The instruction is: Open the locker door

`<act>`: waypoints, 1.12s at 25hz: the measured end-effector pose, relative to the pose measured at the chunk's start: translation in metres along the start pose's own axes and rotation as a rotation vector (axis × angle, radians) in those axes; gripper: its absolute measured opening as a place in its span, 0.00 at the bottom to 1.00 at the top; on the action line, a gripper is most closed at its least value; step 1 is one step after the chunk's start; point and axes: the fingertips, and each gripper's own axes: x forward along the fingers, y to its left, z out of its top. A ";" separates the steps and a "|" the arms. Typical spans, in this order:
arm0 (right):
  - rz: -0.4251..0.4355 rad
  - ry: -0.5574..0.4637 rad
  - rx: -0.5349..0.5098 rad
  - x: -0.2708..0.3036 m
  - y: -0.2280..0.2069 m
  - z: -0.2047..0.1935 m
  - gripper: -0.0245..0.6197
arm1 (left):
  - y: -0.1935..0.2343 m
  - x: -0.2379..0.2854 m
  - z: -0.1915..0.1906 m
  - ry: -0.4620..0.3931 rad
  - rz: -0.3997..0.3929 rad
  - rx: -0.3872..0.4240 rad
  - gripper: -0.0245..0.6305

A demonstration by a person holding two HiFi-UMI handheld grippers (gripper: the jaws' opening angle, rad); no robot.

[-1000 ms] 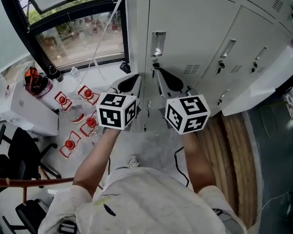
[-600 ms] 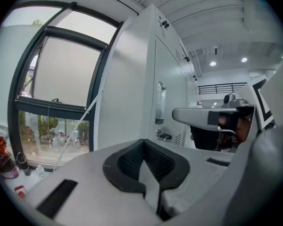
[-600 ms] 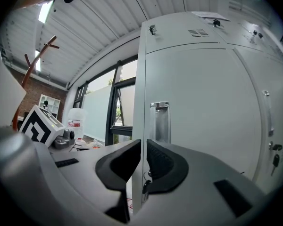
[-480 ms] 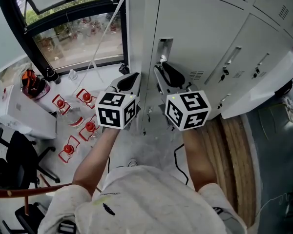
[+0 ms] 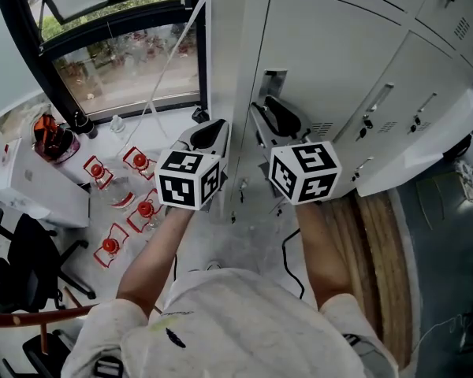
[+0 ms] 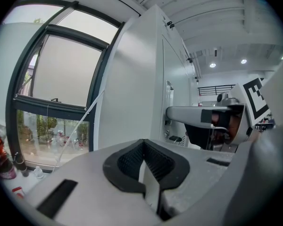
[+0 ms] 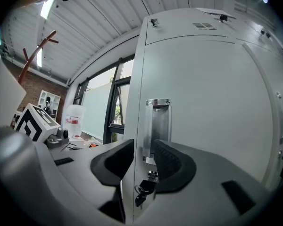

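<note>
Right hand-held gripper (image 7: 141,158): jaws just opening, now spread, locker door (image 7: 207,107) edge between them, handle (image 7: 159,126) at 12 o'clock. Left hand-held gripper (image 6: 142,145): pressed together, empty.

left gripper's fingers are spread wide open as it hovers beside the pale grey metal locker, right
Not quite. The left gripper has its fingers shut together with nothing between them, as the left gripper view shows. It does hover beside the pale grey metal locker.
</note>
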 end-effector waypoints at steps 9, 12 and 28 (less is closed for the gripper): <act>0.034 -0.006 0.027 0.011 0.001 0.002 0.22 | 0.006 -0.003 -0.001 0.005 0.009 0.001 0.05; 0.035 -0.012 0.025 0.011 0.002 0.002 0.22 | 0.008 -0.005 -0.002 0.008 0.017 -0.001 0.05; 0.074 -0.009 0.042 -0.007 0.009 0.002 0.22 | 0.001 -0.014 -0.007 0.015 0.042 -0.014 0.05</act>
